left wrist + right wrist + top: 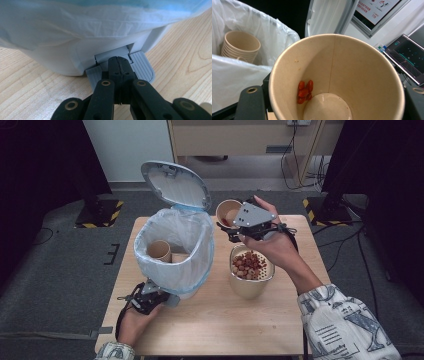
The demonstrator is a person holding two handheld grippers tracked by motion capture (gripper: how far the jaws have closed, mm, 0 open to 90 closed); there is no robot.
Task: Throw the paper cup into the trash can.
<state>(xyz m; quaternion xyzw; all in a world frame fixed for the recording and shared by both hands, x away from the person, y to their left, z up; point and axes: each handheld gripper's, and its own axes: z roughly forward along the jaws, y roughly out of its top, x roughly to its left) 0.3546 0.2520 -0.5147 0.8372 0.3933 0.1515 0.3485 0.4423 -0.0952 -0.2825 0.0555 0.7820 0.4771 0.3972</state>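
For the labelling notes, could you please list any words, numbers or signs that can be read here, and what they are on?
None can be read with confidence.
Poster behind the paper cup: red lettering and small pictures, too blurred to read.
Laptop screen: faint graphics, no legible words.
Sleeve: print too small to read.

A lab or test room is indicated: a small wooden table [220,330] is set on grey carpet [55,285], flanked by hazard-taped stands [97,212], with loose cables [300,170] far right and a monitor [409,58].
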